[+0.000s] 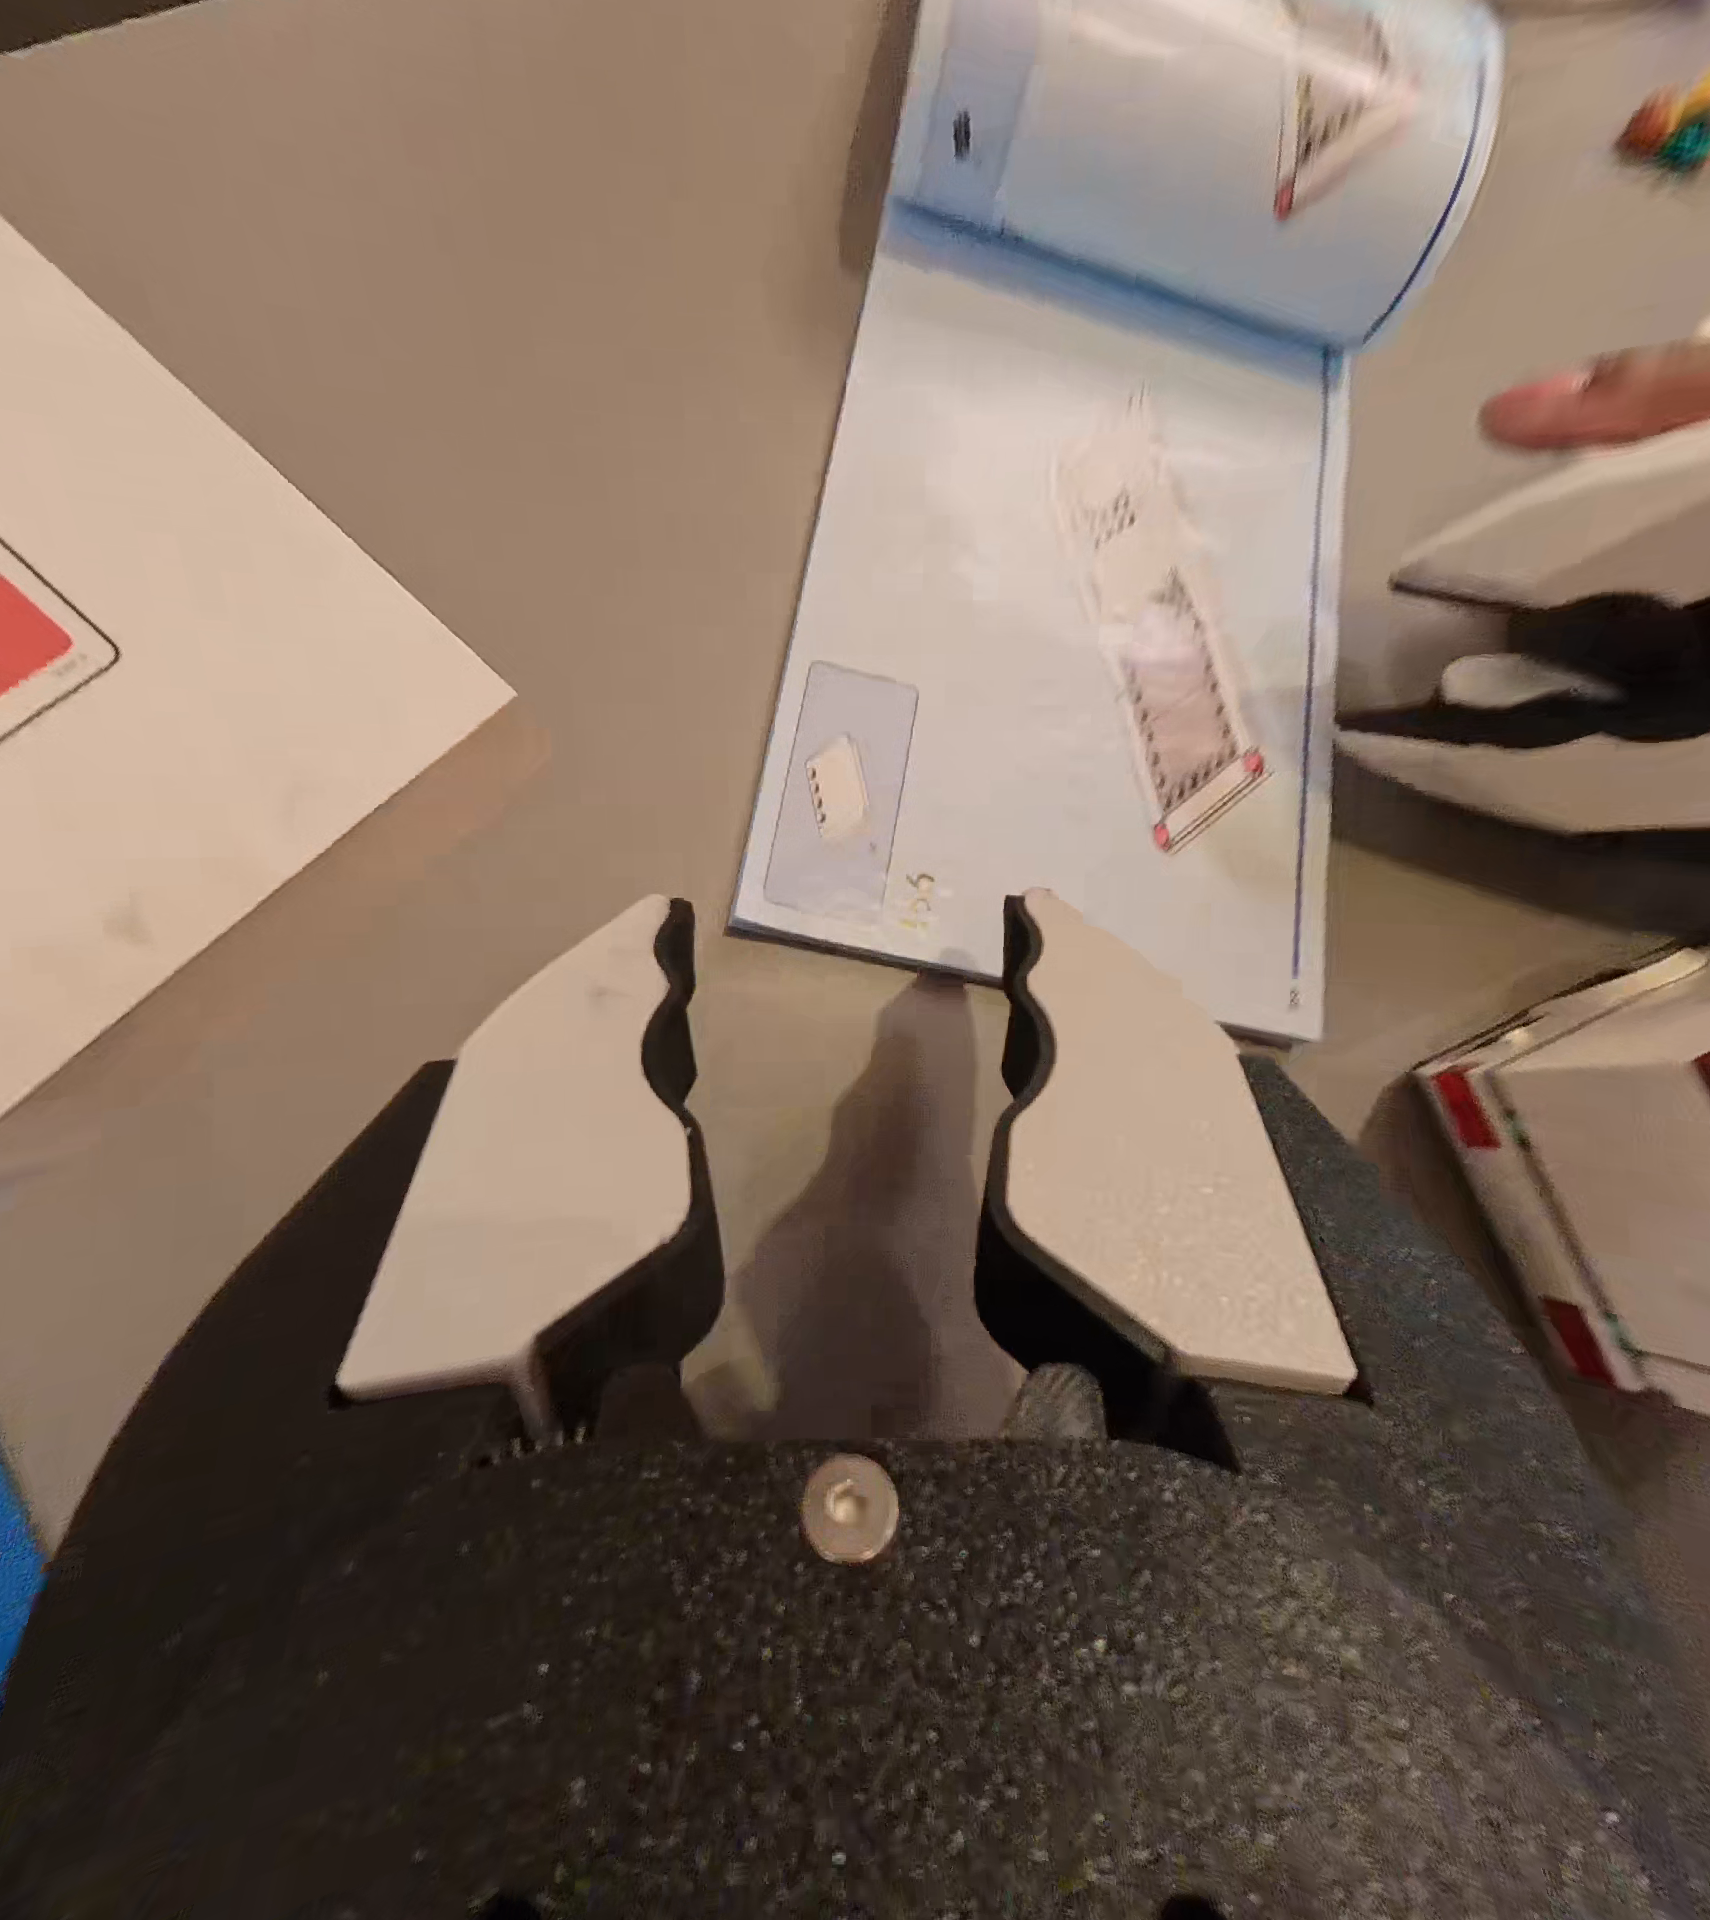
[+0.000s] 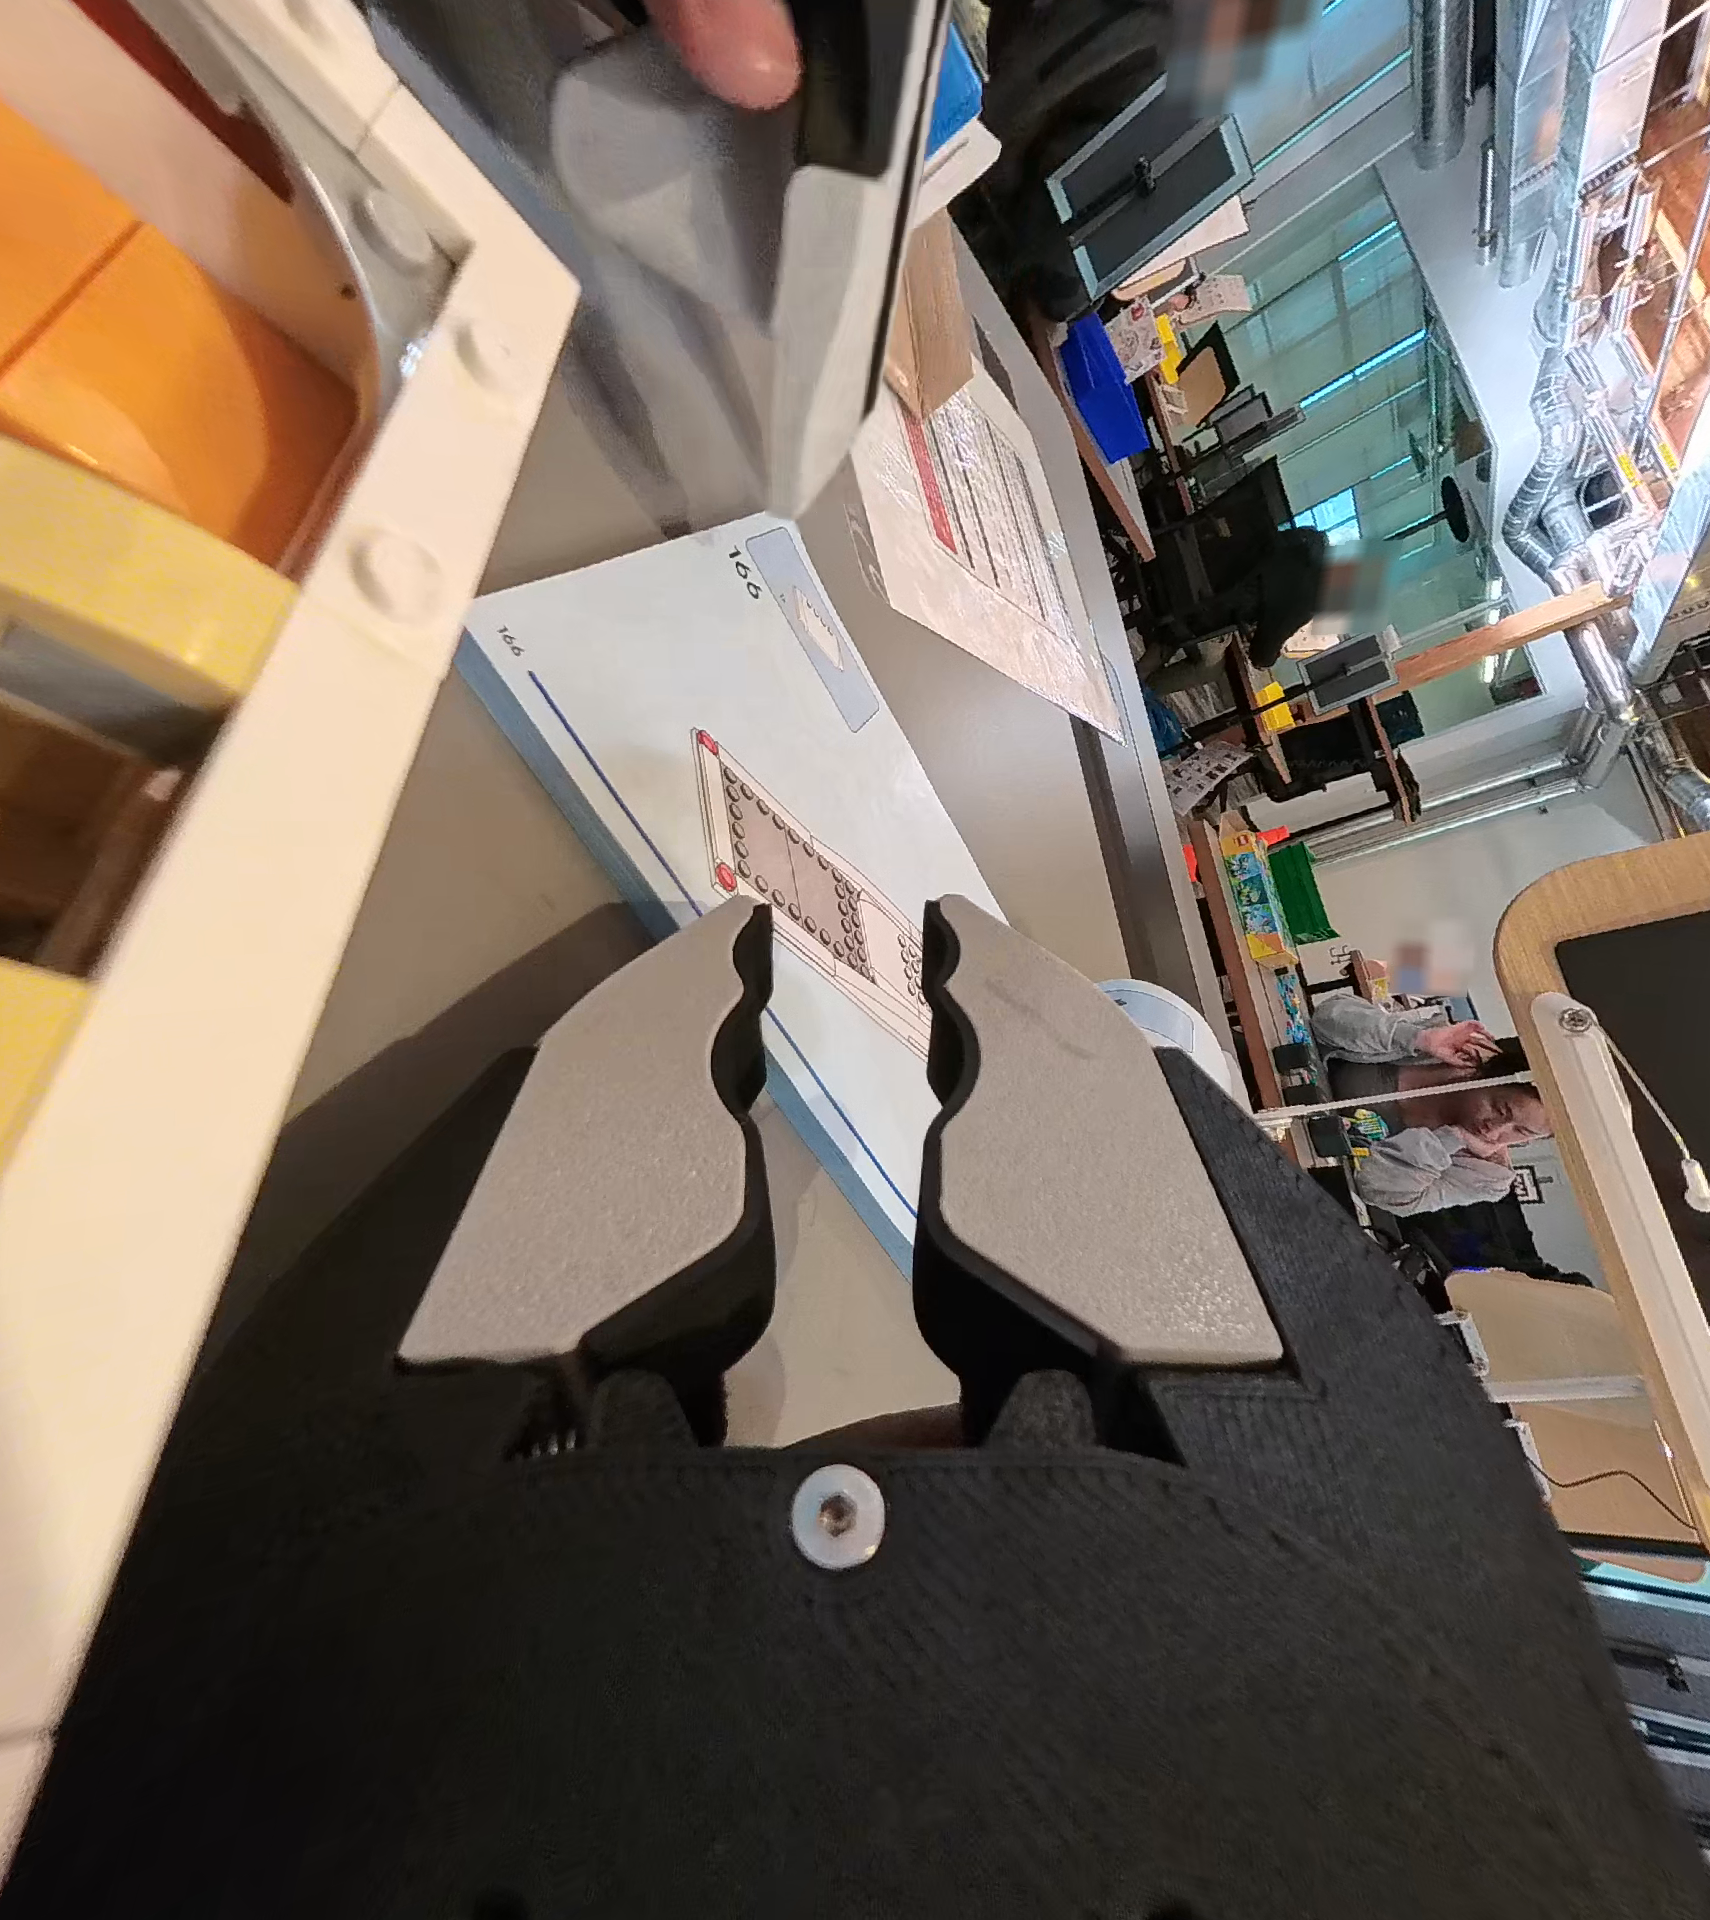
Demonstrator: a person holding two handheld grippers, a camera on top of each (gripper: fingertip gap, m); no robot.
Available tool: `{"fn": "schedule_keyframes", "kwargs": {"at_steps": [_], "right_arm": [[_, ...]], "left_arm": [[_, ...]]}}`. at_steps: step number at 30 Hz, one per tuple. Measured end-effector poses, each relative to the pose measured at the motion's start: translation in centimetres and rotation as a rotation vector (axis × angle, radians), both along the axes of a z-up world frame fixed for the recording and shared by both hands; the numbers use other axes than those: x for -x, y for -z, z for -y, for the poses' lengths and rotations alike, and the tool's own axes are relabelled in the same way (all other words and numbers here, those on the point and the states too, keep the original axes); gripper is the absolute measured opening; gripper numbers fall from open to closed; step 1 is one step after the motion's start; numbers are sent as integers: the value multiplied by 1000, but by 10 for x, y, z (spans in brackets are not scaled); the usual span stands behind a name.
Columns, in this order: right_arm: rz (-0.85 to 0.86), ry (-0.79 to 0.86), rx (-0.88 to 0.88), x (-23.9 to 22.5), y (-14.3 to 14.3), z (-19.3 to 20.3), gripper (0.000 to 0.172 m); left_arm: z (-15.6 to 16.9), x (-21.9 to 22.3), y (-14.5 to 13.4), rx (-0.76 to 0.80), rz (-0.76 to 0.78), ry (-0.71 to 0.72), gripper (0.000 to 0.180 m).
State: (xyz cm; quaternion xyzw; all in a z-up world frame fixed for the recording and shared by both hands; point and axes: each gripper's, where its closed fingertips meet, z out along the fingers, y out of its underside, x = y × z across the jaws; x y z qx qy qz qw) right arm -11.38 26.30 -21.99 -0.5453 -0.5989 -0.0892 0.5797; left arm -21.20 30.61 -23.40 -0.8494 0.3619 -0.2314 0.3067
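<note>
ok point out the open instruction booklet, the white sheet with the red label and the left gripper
open instruction booklet (image 1: 1017, 623), left wrist view, flat page
white sheet with the red label (image 1: 155, 540), left wrist view, bare white area
left gripper (image 1: 849, 935), left wrist view, midway between fingertips

Left gripper (image 1: 849, 940): jaws stand wide apart, nothing between the pads, fingers (image 1: 576, 1091) pointed forward and downward. Right gripper (image 2: 846, 940): jaws part open with a narrower gap, nothing between the pads, body rolled sideways. In the left wrist view the right gripper's fingers (image 1: 1599, 644) enter from the right edge, a fingertip of the person's hand (image 1: 1599, 400) resting above them.
</note>
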Motion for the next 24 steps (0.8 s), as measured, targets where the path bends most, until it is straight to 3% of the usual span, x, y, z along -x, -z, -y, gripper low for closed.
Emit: {"fn": "schedule_keyframes", "kwargs": {"at_steps": [3,24], "right_arm": [[1,-1,0,0,0,0,27],[3,-3,-2,0,0,1,27]], "left_arm": [[1,-2,5,-35,-63,23,61],[6,-10,8,0,-52,36,61]]}}
